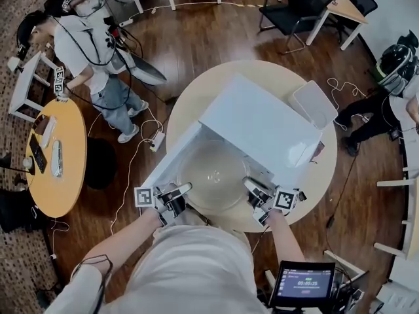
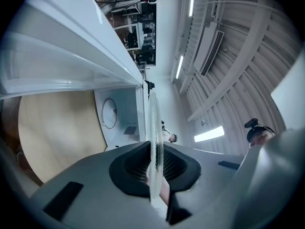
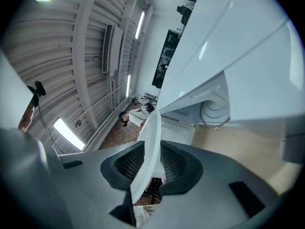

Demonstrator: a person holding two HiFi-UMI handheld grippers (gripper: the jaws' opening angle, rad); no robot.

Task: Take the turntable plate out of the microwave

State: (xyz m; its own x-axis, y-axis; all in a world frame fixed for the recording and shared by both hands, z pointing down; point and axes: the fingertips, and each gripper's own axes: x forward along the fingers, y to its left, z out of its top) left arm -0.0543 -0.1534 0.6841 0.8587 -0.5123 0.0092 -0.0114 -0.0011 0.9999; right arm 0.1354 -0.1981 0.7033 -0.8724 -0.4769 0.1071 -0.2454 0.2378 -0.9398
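Person's pale shirt sat closest in the head view, and just beyond it both tools were working. Left gripper was clamped tight on the near-left rim of the glass turntable plate, while right gripper pinched the opposite rim. Plate hung between them at the mouth of the open microwave, straight ahead of the jaws, above the round table.

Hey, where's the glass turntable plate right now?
Head view, centre: the turntable plate is at the microwave's open front, gripped by its rim between the left tongs and right tongs.
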